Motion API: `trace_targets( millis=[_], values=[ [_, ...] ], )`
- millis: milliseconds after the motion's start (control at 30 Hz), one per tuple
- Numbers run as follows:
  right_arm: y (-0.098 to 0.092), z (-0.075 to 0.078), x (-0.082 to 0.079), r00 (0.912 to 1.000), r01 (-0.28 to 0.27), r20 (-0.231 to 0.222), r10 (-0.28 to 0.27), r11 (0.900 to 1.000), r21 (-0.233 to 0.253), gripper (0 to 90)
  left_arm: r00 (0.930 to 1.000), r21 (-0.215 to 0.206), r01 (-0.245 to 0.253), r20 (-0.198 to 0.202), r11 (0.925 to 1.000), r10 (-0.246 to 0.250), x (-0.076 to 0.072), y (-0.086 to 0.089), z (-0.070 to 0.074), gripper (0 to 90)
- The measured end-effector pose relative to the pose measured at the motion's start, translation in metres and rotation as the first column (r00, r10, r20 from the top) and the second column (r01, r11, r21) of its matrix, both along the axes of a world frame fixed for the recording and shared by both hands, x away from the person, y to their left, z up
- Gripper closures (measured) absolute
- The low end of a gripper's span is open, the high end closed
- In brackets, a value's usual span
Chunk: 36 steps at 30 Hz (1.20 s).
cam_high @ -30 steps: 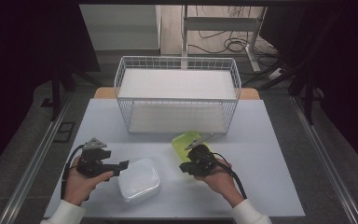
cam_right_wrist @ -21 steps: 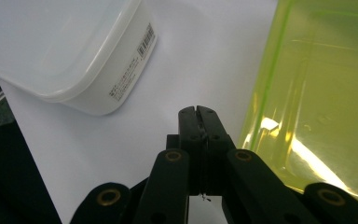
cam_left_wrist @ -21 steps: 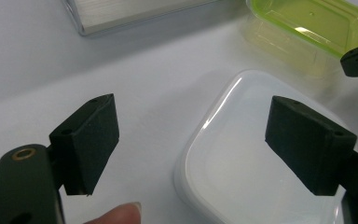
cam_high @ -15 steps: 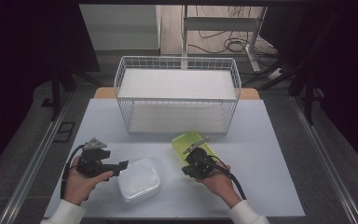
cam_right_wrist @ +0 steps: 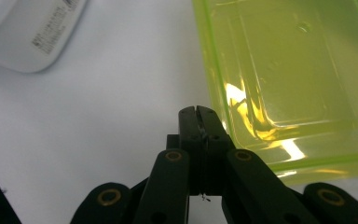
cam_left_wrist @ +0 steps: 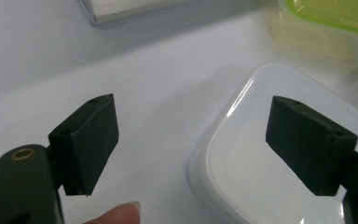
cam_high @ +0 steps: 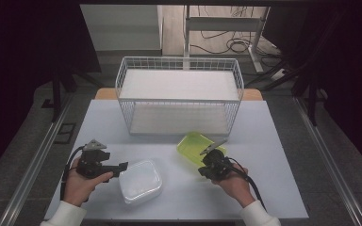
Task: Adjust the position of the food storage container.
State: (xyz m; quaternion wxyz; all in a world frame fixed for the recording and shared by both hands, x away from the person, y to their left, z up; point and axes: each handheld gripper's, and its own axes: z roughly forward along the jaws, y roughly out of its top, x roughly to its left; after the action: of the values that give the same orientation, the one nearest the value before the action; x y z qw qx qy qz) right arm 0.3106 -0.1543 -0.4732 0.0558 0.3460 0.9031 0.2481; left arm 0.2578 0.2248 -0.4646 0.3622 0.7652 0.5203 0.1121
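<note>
So where are we with this one? Pretty early, by the look of it. The wire basket [cam_high: 179, 94] in the upper middle of the high view has nothing in it, and both boxes sit on the white table [cam_high: 283, 141] in front of it.

The white lidded container [cam_high: 140, 181] is at lower centre-left. Our left gripper [cam_high: 122, 166] has its jaws spread wide, pointing at the container's left edge; in the left gripper view one jaw hangs over the lid [cam_left_wrist: 279, 154] and the other over bare table, nothing pinched yet.

The green container [cam_high: 199, 147] sits just right of centre, close to the basket's front. Our right gripper [cam_right_wrist: 199, 122] is at its near corner with jaws pressed together, and as far as we can tell nothing's between them.

So nothing grabbed, nothing moved. We'd guess the gripping, lifting and any placing are all left to do.
</note>
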Motion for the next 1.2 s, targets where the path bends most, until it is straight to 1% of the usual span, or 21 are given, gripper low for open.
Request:
trace_targets(
  millis=[133,300,367,500,600,700,767,833,933,967,1000,1033,1067,1200],
  values=[
    [-0.008,0.001,0.002,0.9999,0.006,0.011,-0.006,1.000,-0.016,88.5,1.0000,0.001,0.002,-0.003,1.0000,-0.002,0.000,0.000,-0.001,16.9],
    [-0.018,0.001,0.005,0.9997,0.021,0.013,-0.021,1.000,-0.022,88.6,1.0000,0.003,0.003,-0.003,1.0000,-0.003,0.000,0.001,-0.001,16.7],
    [-0.019,0.001,0.005,0.9997,0.021,0.016,-0.020,1.000,-0.024,88.5,1.0000,0.002,0.004,-0.003,1.0000,-0.004,0.000,0.000,-0.001,16.7],
    [-0.024,0.002,0.007,0.9991,0.037,0.021,-0.036,0.999,-0.025,88.6,1.0000,0.001,0.004,-0.002,1.0000,-0.004,0.000,-0.001,-0.001,16.5],
    [-0.025,0.002,0.007,0.9991,0.036,0.021,-0.036,0.999,-0.023,88.6,1.0000,0.001,0.003,-0.002,1.0000,-0.003,0.000,0.000,-0.001,16.5],
    [-0.023,0.005,0.005,0.9997,0.022,0.009,-0.022,1.000,0.006,88.6,1.0000,0.000,0.001,-0.001,1.0000,-0.001,0.000,0.001,-0.001,16.4],
    [-0.022,0.011,0.004,0.9999,0.004,0.014,-0.004,0.999,0.033,88.5,1.0000,-0.003,-0.003,-0.002,1.0000,0.003,0.000,0.002,0.000,16.4],
    [-0.021,0.021,0.007,0.9991,-0.003,0.042,0.001,0.999,0.053,88.5,1.0000,-0.005,-0.004,-0.002,1.0000,0.004,0.000,0.003,0.000,16.4],
    [-0.019,0.031,0.020,0.9973,0.019,0.070,-0.024,0.997,0.068,88.5,1.0000,-0.008,-0.005,-0.001,1.0000,0.005,0.000,0.003,0.000,16.3],
    [-0.018,0.032,0.026,0.9971,0.018,0.073,-0.024,0.997,0.072,88.5,1.0000,-0.009,-0.005,-0.002,0.9999,0.005,0.000,0.003,0.000,16.3],
    [-0.015,0.032,0.041,0.9974,0.018,0.068,-0.024,0.996,0.086,88.5,1.0000,-0.010,-0.005,-0.003,0.9999,0.005,0.000,0.003,0.000,16.3],
    [-0.014,0.032,0.046,0.9969,0.022,0.074,-0.029,0.996,0.083,88.6,1.0000,-0.010,-0.005,-0.003,0.9999,0.005,0.000,0.003,0.000,16.3],
    [-0.014,0.032,0.046,0.9969,0.022,0.074,-0.029,0.996,0.083,88.6,1.0000,-0.012,-0.004,-0.002,0.9999,0.004,0.001,0.003,0.000,16.3],
    [-0.006,0.033,0.077,0.9934,0.046,0.101,-0.054,0.996,0.080,88.5,1.0000,-0.011,-0.002,-0.003,0.9999,0.002,0.001,0.004,-0.001,16.2]
  ],
)
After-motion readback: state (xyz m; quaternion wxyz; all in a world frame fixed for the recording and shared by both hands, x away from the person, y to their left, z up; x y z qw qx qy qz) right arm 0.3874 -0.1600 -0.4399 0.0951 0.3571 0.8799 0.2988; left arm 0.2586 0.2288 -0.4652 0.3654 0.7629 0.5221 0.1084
